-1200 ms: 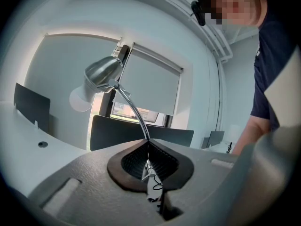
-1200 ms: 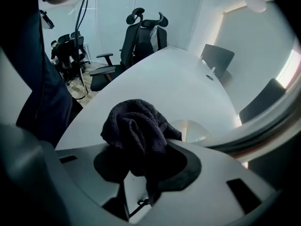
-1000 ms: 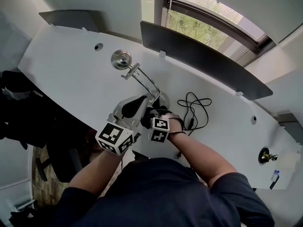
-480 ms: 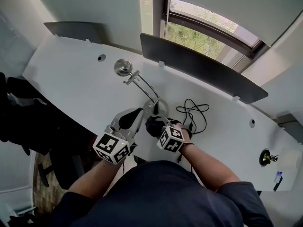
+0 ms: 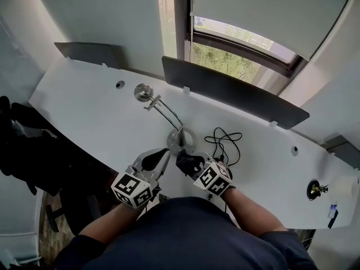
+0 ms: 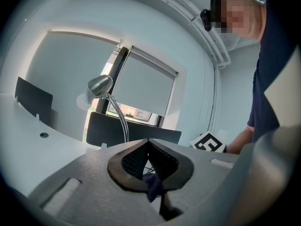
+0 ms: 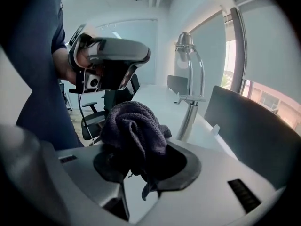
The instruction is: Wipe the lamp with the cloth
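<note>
**A:** What takes up most of the head view?

**B:** A white bench [image 5: 84, 100], running from the upper left to the lower right. A dark panel [image 5: 242, 94] stands along its far edge, under a window [image 5: 236, 44].

**A:** And the lamp?

**B:** The lamp [image 5: 181, 141] is in the middle of the frame. Its round base sits on the bench near the front edge. Its thin arm leans to the upper left and ends in a shiny head [image 5: 143, 91].

**A:** Where are the tongs?

**B:** Both are at lower centre, just below the base. The left tongs [image 6: 148, 142] are on the left with their tips together. A bluish scrap shows low in the gap between the pads, and I cannot tell what it is. The right tongs [image 5: 188, 161] are just to their right, clamped on the cloth [image 7: 134, 128].

**A:** How does the cloth look?

**B:** It is a dark, bunched wad bulging above the pads. It is near the base, and in the right gripper view it is apart from the lamp's post.

**A:** Anything smaller?

**B:** A black cable [image 5: 224, 142] lies in loops on the bench, just right of the base.
</note>
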Demonstrator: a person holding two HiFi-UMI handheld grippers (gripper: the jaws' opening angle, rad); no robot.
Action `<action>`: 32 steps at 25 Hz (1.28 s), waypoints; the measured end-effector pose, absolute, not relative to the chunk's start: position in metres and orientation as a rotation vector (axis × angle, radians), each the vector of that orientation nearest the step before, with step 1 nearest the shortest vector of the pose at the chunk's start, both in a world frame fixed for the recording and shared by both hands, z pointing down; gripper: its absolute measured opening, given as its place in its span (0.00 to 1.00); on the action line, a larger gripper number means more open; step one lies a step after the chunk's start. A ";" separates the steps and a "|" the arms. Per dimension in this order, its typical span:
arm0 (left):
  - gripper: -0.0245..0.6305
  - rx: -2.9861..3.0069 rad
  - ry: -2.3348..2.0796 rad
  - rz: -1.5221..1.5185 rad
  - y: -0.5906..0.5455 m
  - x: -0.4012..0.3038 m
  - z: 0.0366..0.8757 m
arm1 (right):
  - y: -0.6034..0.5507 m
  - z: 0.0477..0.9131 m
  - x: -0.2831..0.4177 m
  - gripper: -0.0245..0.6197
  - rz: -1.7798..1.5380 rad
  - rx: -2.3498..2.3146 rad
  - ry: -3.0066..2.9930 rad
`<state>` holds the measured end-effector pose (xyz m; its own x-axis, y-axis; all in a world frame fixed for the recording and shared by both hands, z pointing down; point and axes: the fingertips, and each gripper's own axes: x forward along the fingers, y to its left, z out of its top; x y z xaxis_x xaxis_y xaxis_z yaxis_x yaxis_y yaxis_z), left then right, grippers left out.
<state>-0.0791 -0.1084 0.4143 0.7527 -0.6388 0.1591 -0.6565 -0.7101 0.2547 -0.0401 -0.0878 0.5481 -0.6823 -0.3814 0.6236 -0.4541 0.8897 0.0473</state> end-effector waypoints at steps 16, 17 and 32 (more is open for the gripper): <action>0.05 2.737 -0.814 0.091 -0.074 -0.043 0.405 | -0.063 0.436 -0.020 0.28 0.347 0.784 -2.703; 0.05 2.745 -0.802 0.090 -0.072 -0.041 0.404 | -0.061 0.430 -0.021 0.28 0.353 0.784 -2.721; 0.05 2.790 -0.749 0.057 -0.059 -0.038 0.397 | -0.046 0.422 -0.024 0.28 0.527 0.864 -2.860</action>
<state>-0.0376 -0.0587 0.3967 0.8670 -0.4878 0.1018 -0.4976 -0.8361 0.2308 -0.0244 -0.0465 0.4215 -0.8325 -0.5168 0.1997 -0.5541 0.7782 -0.2957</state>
